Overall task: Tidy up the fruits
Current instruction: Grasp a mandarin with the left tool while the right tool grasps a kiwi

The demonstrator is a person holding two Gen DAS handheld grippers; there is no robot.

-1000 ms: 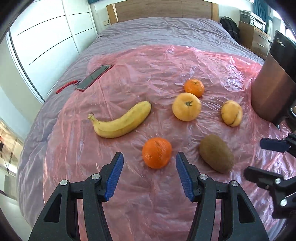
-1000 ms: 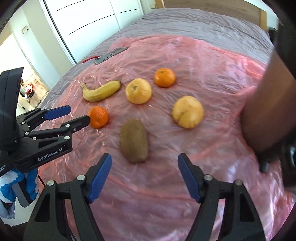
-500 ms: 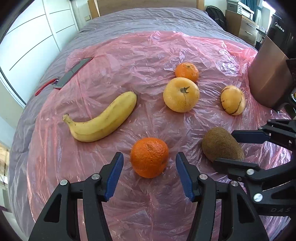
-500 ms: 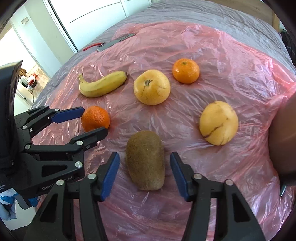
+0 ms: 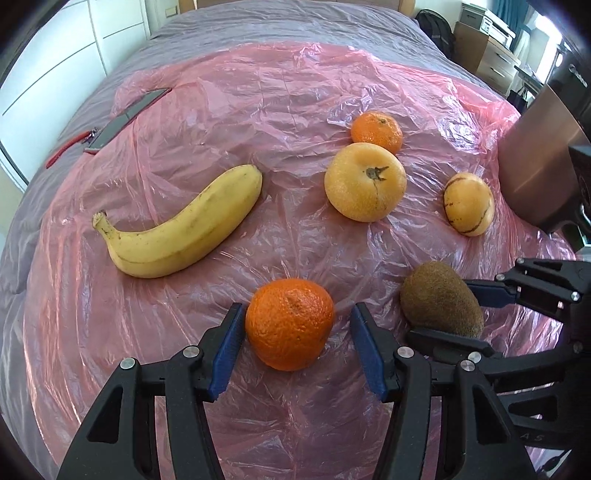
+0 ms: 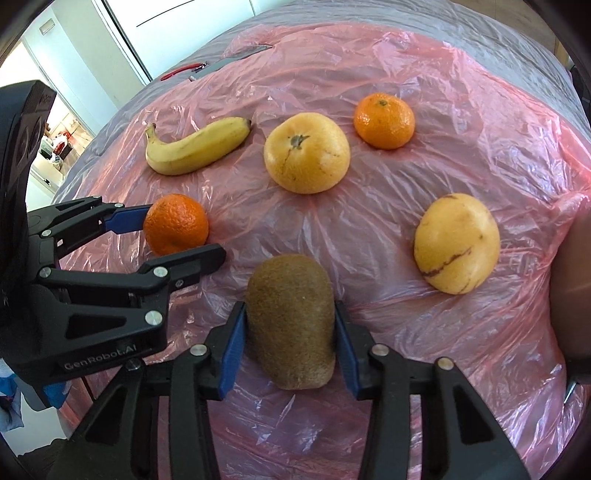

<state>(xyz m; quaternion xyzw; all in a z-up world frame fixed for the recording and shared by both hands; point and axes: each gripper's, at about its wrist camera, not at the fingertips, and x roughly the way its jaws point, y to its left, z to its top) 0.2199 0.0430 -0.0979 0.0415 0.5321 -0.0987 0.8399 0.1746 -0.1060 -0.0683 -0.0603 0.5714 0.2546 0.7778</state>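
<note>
Pink plastic sheeting [image 5: 295, 92] covers a grey bed [image 5: 277, 29]; six fruits lie on it. Left gripper [image 5: 295, 332]: jaws apart, one on each side of the near orange [image 5: 290, 323]; the left pad sits just beside the peel, the right pad stands clear. Right gripper [image 6: 288, 336]: both blue pads press against the sides of the kiwi [image 6: 291, 317], which rests on the sheeting. Behind these lie a banana [image 5: 181, 229], a large yellow fruit [image 5: 364, 181] and a second orange [image 5: 376, 131] touching it. A smaller yellow fruit [image 5: 468, 203] lies to the right, near a brown container [image 5: 532, 158]. A dark flat item [image 5: 125, 116] lies at the sheeting's left edge.
</note>
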